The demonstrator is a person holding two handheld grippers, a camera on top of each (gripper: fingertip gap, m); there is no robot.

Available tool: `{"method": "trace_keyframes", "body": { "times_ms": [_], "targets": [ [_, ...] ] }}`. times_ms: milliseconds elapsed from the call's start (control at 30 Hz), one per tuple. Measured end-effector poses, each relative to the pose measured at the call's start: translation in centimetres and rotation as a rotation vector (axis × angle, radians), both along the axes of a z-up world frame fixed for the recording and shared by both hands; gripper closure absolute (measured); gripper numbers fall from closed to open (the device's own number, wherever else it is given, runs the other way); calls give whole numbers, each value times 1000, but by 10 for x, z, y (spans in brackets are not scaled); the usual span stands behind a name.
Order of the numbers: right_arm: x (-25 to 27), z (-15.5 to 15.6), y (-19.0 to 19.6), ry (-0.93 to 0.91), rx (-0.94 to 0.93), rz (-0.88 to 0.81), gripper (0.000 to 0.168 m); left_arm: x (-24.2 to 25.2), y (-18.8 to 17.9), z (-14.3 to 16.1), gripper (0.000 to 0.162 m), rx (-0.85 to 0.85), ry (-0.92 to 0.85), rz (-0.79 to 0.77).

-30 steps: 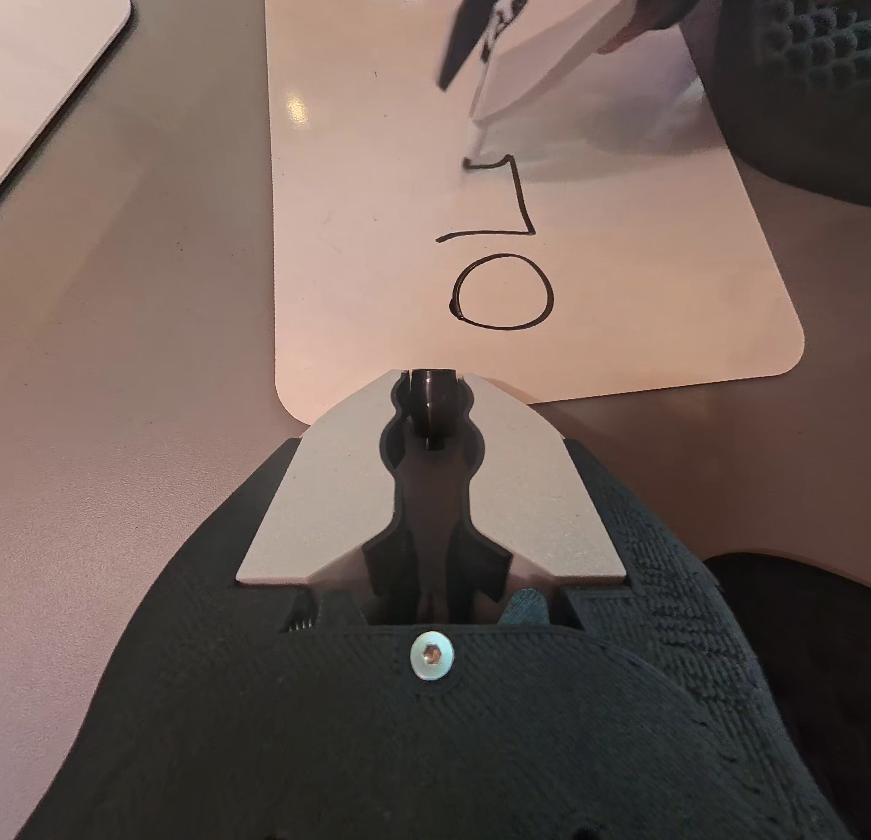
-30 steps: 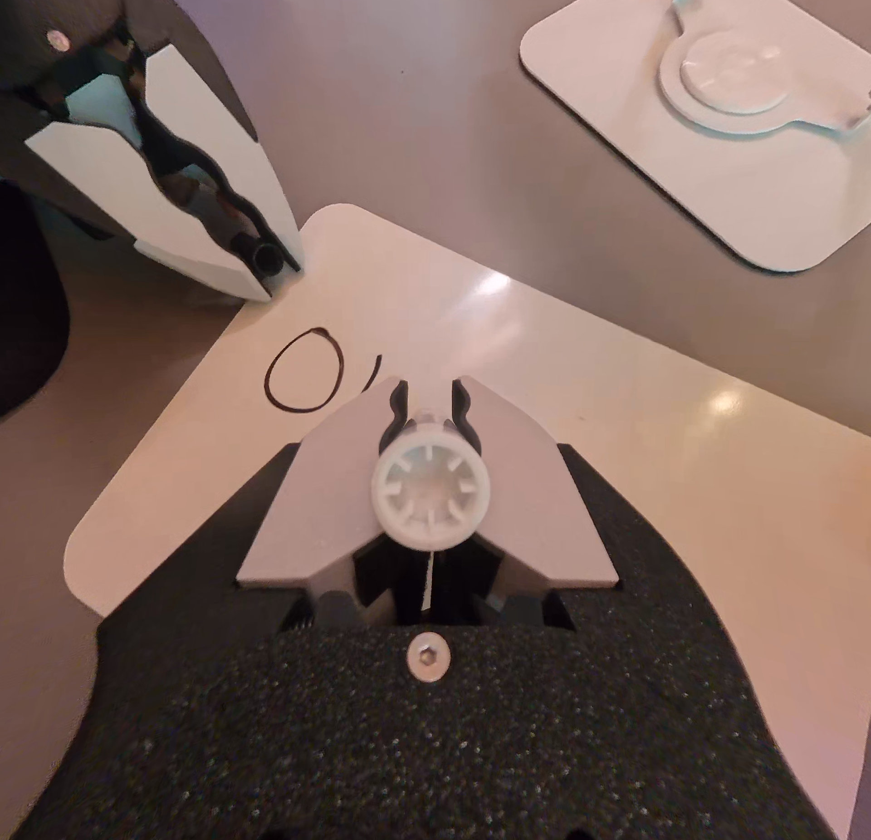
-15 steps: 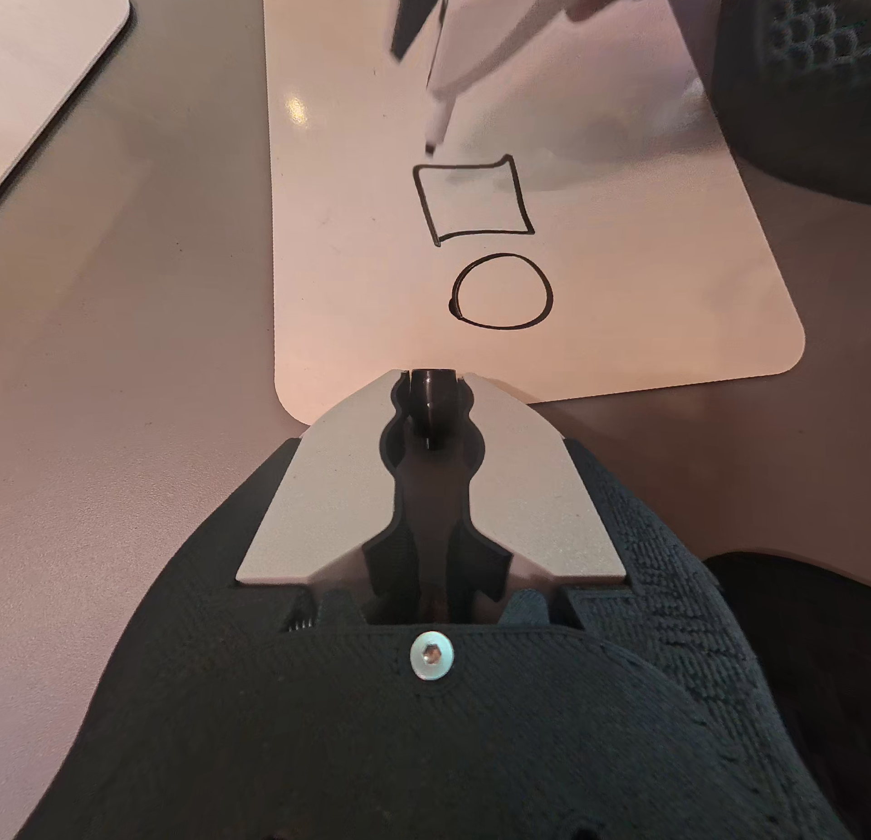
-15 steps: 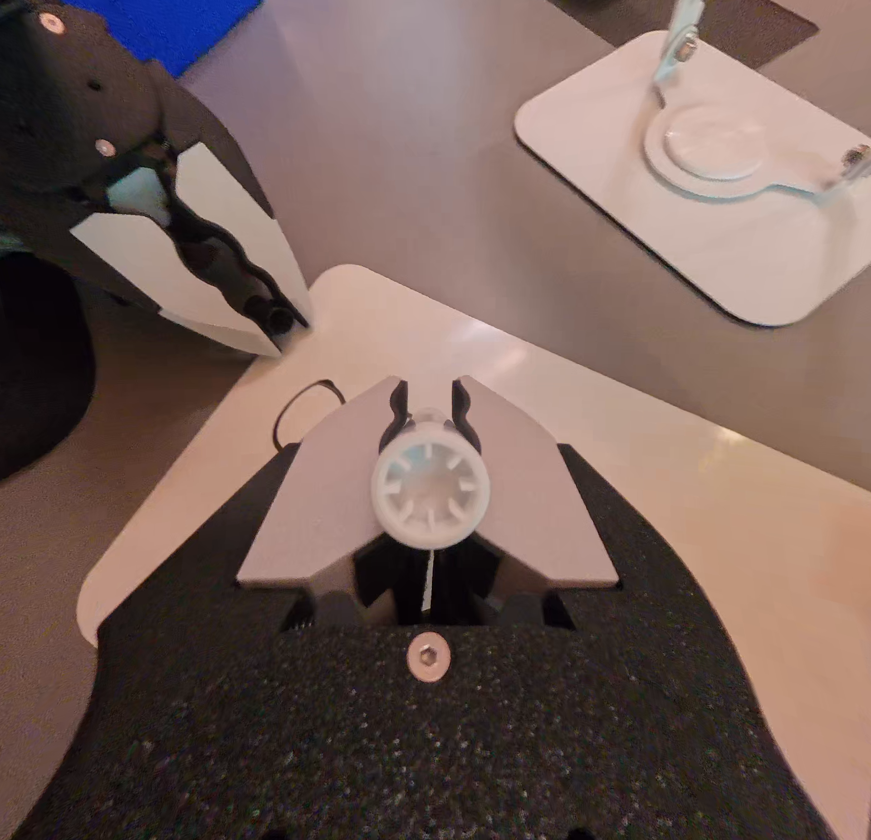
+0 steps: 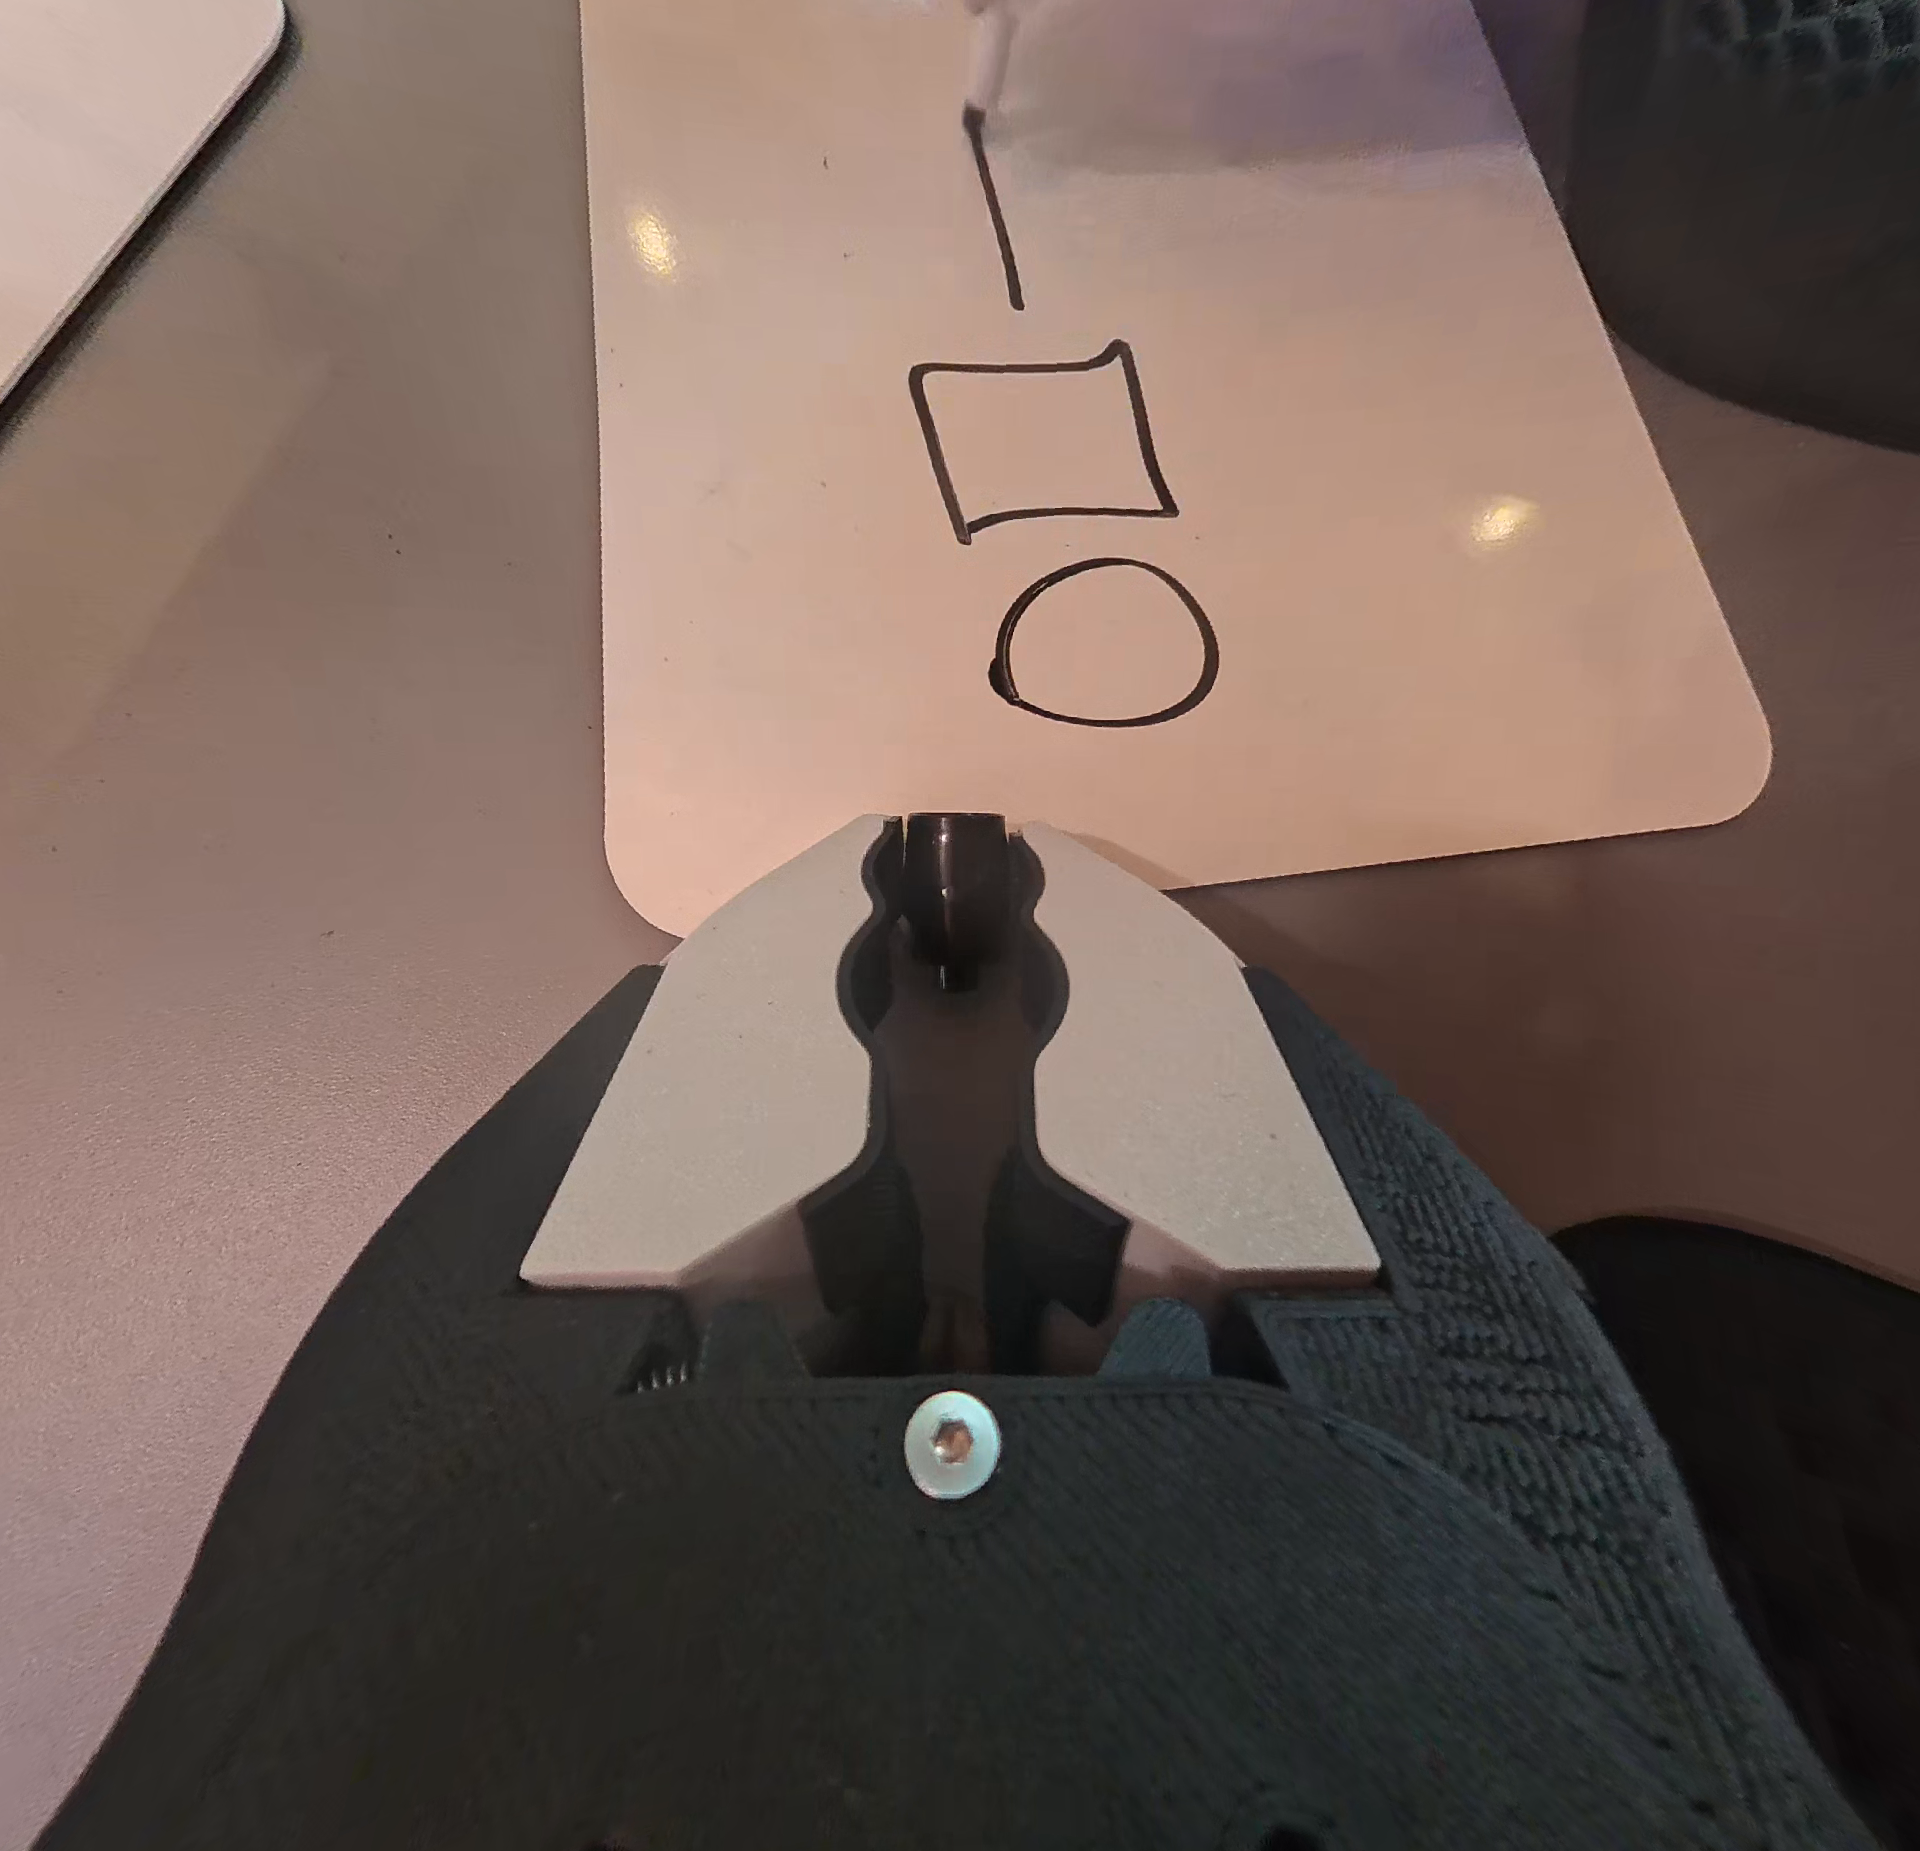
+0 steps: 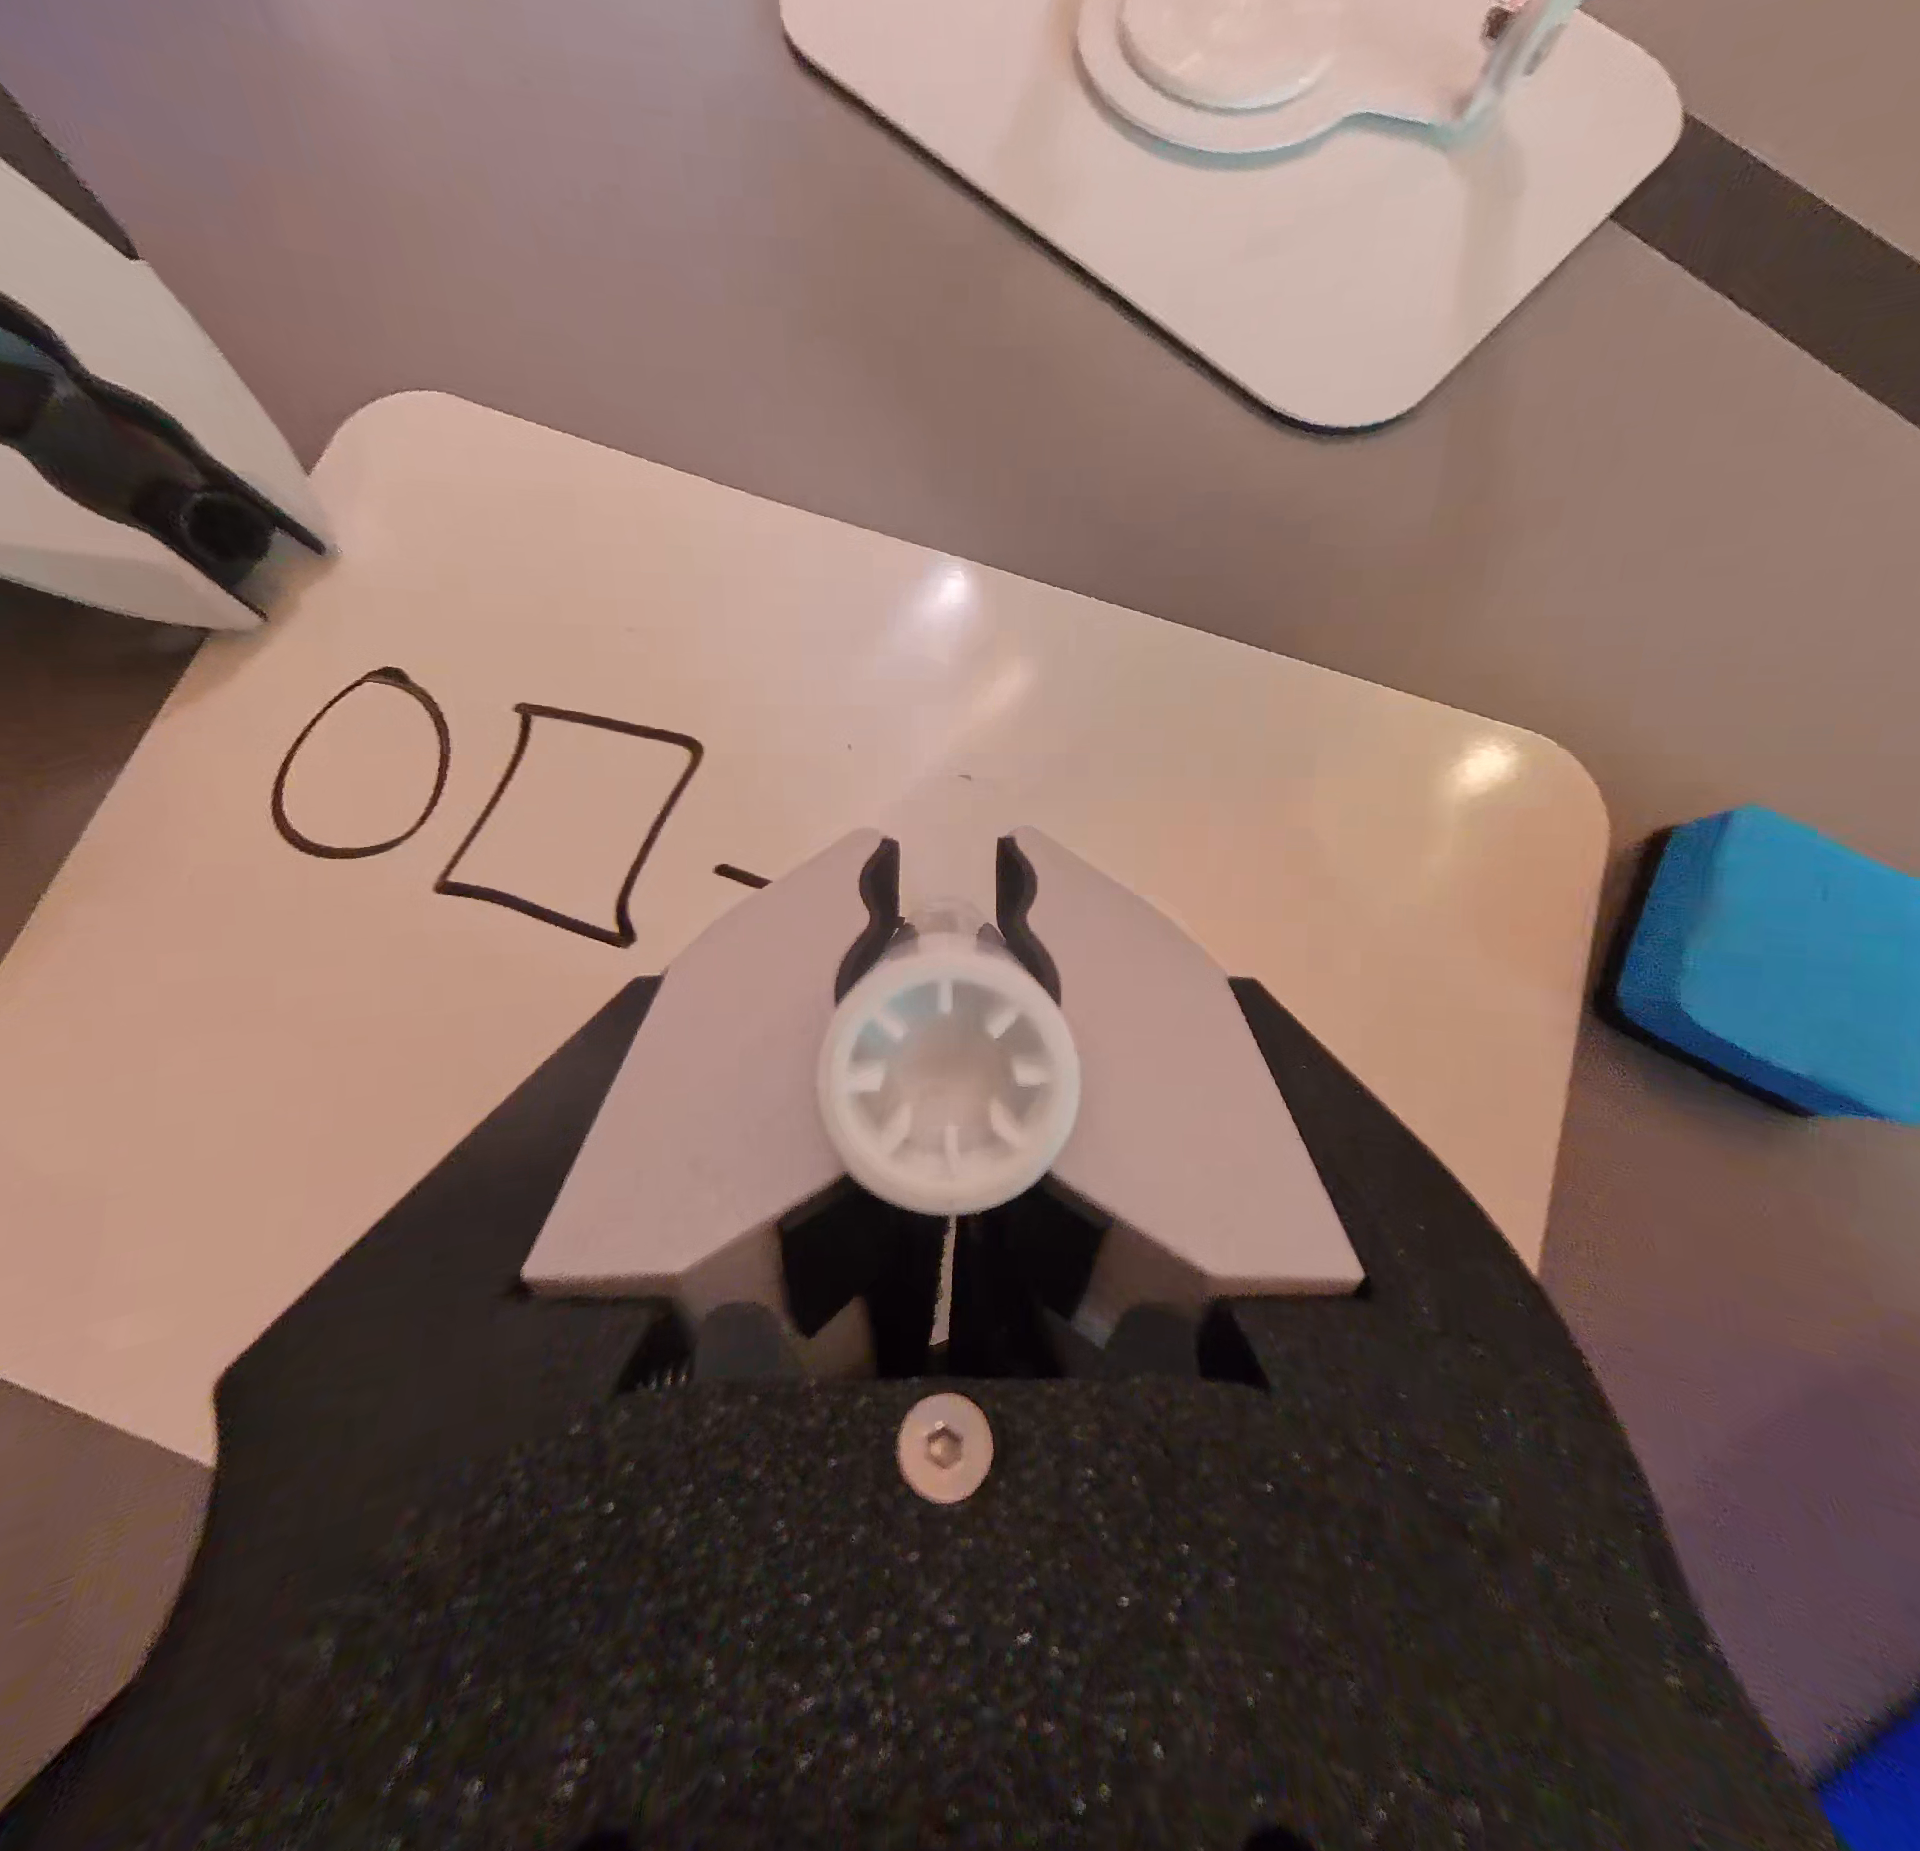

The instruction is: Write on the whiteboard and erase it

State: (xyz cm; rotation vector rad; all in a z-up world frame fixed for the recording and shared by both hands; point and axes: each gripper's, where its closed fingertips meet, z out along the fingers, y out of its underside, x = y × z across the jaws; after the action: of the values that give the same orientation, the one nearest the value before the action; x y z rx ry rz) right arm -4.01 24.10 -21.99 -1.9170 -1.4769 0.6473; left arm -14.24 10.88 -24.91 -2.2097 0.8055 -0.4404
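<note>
The whiteboard (image 5: 769, 575) lies flat on the brown table, also in the right wrist view (image 6: 1195, 762). It bears a drawn circle (image 5: 1107, 643), a square (image 5: 1044, 440) and a straight line (image 5: 997, 222). My right gripper (image 6: 940, 845) is shut on the white marker (image 6: 948, 1084). The marker's tip (image 5: 977, 116) touches the board at the line's far end. My left gripper (image 5: 951, 827) is shut on the black marker cap (image 5: 951, 892) at the board's near edge, and it also shows in the right wrist view (image 6: 156, 544).
A blue eraser (image 6: 1766, 960) lies on the table just off the board's right end. A white stand base (image 6: 1299, 243) with a round disc sits beyond the board, its corner showing in the left wrist view (image 5: 104, 139). The right gripper's black body (image 5: 1766, 160) hangs over the board's far right. Spacing between my two grippers at the tips: around 15 cm.
The marker closed the square, then moved farther along the board and drew a straight line beyond it. The left gripper with the cap has stayed put.
</note>
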Motion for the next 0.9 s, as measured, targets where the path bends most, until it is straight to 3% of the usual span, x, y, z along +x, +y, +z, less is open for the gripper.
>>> {"method": "trace_keyframes", "body": {
  "times_ms": [267,433,667,900],
  "targets": [
    [-20,0,-15,-1,1,59,150,0,0,0,142,2,0,-1],
    [-1,0,1,-8,6,-6,150,0,0,0,142,2,1,-2],
    [11,1,-17,-40,-8,3,150,1,0,0,142,2,0,-4],
    [-4,8,38,21,24,-71,150,1,0,0,142,3,2,-4]
  ]
}}
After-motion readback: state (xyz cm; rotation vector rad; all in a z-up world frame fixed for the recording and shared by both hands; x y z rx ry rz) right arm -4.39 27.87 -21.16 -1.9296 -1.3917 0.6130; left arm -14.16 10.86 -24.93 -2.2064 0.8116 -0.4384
